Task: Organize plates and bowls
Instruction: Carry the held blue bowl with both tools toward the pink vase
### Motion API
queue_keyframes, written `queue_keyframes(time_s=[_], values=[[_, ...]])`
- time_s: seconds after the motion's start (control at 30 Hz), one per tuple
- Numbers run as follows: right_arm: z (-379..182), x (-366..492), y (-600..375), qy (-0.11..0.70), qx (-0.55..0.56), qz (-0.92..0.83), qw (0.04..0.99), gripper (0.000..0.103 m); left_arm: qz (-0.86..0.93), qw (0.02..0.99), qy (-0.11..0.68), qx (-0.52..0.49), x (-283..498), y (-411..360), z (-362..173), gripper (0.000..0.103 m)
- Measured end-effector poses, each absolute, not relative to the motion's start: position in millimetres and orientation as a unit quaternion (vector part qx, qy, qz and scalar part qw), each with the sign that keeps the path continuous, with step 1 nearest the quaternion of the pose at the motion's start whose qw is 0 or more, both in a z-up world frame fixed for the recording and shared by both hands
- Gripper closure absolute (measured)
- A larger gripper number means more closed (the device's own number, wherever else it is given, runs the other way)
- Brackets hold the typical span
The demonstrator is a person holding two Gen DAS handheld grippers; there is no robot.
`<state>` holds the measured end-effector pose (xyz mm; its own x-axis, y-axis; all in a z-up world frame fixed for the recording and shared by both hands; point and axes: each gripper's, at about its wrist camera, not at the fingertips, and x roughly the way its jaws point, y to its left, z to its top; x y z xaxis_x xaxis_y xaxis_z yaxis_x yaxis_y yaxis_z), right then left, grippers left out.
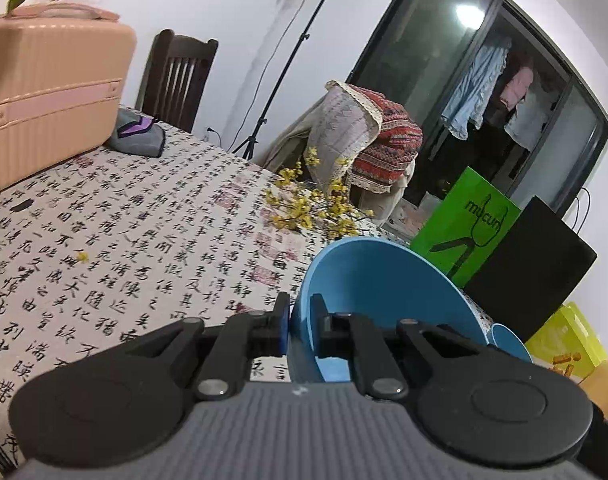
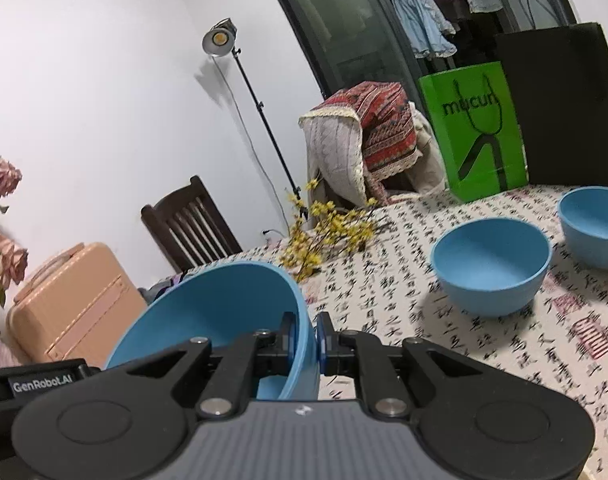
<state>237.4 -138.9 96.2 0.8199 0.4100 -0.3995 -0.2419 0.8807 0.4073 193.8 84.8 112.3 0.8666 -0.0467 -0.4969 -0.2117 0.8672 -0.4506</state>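
left wrist view: big blue bowl sits tilted, clamped at its rim by the left hand-held gripper, jaws nearly closed, one pad outside the wall, one inside. it looks lifted off the counter, though the underside is hidden. right wrist view shows a blue bowl pinched the same way at the opposite rim by the right hand-held gripper, also almost shut on the wall. probably one bowl held by both, since a second device body shows at the left edge of the right view, but neither frame confirms it.

risks, as judgement: each hold is a thin rim pinch, so the bowl could pivot or slip if the two hands drift apart or twist unevenly. nesting it into the near empty bowl off-centre could knock that one or the far empty bowl, which sits near the counter edge. the yellow flower sprigs lie close to the carry path and could get dragged.

view differences: only the right wrist view shows both empty bowls standing upright on the counter, apart from each other. left wrist view catches just a sliver of another blue bowl behind the held one, plus the grey pouch beside the pink case and a yellow box, none clear in the right view.
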Motion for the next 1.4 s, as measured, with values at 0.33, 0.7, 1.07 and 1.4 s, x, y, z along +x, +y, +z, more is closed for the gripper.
queue_keyframes(time_s=[0.33, 0.7, 1.07, 1.4], values=[[83.7, 233.1, -113.5, 0.260, 0.164, 0.184, 0.933, 0.092, 0.058, 0.924, 0.263, -0.270, 185.4, 109.9, 94.5, 0.092], [71.7, 228.6, -98.6, 0.277, 0.165, 0.196, 0.926, 0.092, 0.071, 0.920, 0.269, -0.275, 171.4, 124.3, 79.8, 0.092], [55.9, 222.3, -77.0, 0.301, 0.166, 0.218, 0.913, 0.092, 0.096, 0.914, 0.278, -0.279, 153.2, 144.6, 66.2, 0.092], [42.3, 217.5, -52.2, 0.318, 0.158, 0.232, 0.906, 0.092, 0.111, 0.907, 0.281, -0.293, 139.0, 167.7, 52.4, 0.092]])
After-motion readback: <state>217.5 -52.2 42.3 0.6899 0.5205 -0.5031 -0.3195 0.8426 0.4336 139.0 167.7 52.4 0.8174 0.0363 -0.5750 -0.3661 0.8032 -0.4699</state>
